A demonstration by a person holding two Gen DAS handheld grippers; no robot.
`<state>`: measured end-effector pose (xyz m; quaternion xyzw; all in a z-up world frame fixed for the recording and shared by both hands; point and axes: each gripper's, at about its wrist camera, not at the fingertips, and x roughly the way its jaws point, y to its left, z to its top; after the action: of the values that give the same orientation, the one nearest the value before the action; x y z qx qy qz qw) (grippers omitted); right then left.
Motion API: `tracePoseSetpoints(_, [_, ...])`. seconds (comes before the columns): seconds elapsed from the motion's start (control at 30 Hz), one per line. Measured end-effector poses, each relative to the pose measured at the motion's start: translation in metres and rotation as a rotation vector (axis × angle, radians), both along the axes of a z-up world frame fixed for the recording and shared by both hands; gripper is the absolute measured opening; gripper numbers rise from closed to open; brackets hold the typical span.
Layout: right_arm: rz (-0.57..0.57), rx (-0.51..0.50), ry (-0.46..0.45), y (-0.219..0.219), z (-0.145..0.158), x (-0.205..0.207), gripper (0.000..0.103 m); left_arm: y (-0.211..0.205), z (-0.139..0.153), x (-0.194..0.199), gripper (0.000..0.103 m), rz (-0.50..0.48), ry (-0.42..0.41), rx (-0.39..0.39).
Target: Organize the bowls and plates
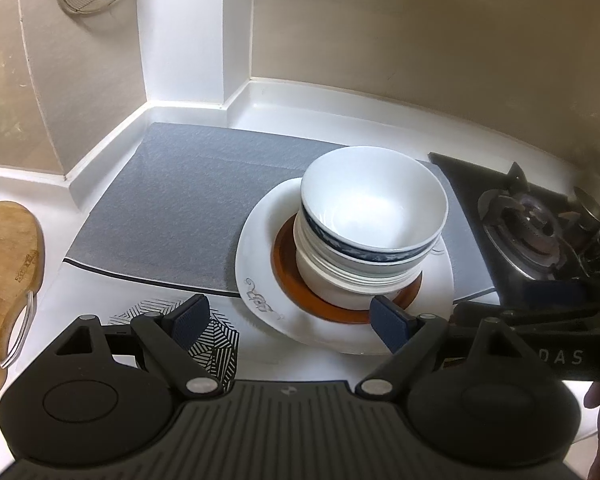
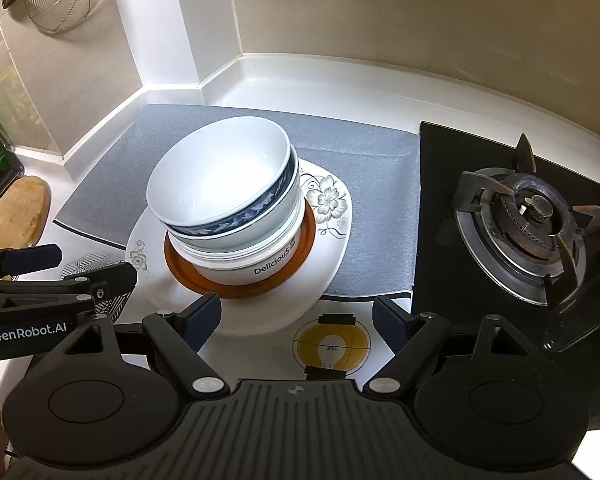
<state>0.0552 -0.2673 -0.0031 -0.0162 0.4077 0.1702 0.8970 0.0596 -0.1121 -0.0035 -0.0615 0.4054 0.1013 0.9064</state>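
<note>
— So, where's the bowl stack [image 2: 228,204]?
— On the white plate [image 2: 332,264], near the worktop's front edge. Left gripper [image 1: 288,320] and right gripper [image 2: 296,316] both spread, empty.
— Probably approach low, pinch one rim squarely.

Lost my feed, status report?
Both grippers, left and right, open, empty. Bowls stacked on plate. Stove close beside.

Left gripper [image 1: 286,320]: matte black body, ribbed grey-black centre plate, two round side housings, silver pivot screws, dark blue textured pads on its fingers [image 1: 191,319]. Right gripper [image 2: 296,316]: same build, blue pads, silver screws. White "GenRobot.AI" lettering on the left unit's side, "DAS" on the right's.
</note>
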Motion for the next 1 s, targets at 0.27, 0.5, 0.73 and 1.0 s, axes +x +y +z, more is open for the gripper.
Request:
tracePoseSetpoints(0.27, [0.004, 0.005, -0.001, -0.002, 0.0017, -0.0019, 0.085, -0.0024, 0.001, -0.0016, 0.091, -0.001, -0.004, 0.0])
tracePoseSetpoints(0.5, [0.005, 0.005, -0.001, -0.0016, 0.0024, -0.0039, 0.085, -0.0024, 0.0019, -0.005, 0.091, -0.001, -0.008, 0.001])
tracePoseSetpoints(0.73, [0.004, 0.007, 0.0, -0.0006, 0.0034, -0.0066, 0.085, -0.0024, 0.0033, -0.0079, 0.091, -0.003, -0.01, 0.002])
tracePoseSetpoints(1.0, [-0.002, 0.011, 0.002, -0.0001, 0.0034, -0.0081, 0.085, -0.0032, 0.0032, -0.0096, 0.091, -0.009, -0.014, 0.001])
